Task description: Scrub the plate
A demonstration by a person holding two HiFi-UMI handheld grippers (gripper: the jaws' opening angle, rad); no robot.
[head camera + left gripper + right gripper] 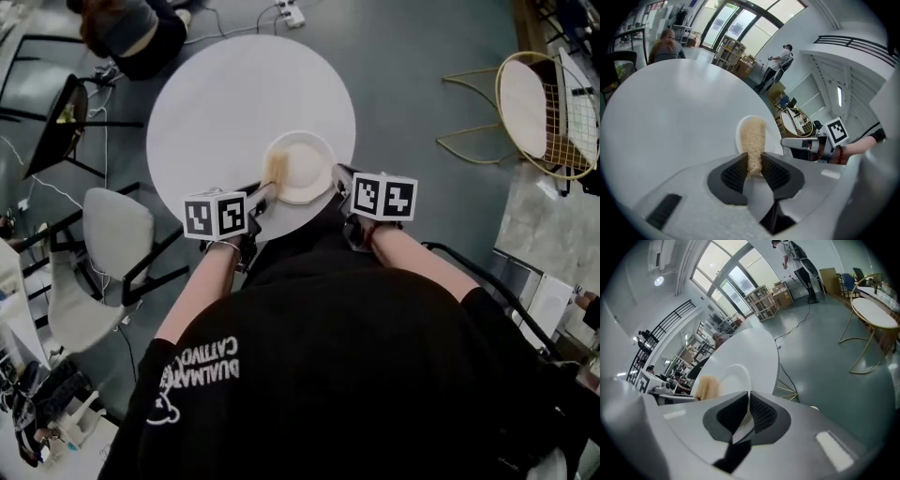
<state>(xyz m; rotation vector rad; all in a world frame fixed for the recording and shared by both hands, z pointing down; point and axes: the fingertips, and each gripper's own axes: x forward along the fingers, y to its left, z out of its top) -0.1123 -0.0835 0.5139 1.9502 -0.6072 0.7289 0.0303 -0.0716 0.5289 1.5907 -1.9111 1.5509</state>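
Observation:
A cream plate (307, 165) sits near the front edge of a round white table (234, 84). My left gripper (267, 193) is shut on a tan fibrous scrubber (277, 171), which lies over the plate's left part. In the left gripper view the scrubber (753, 143) sticks out between the pads onto the plate (772, 138). My right gripper (338, 179) is at the plate's right rim. In the right gripper view its jaws pinch the plate's (734, 375) edge, with the scrubber (707, 386) beyond.
A person (131, 28) sits at the table's far left side. A grey chair (112, 234) stands to my left and a gold wire chair (544, 108) to the right. A power strip (291, 13) lies on the floor beyond the table.

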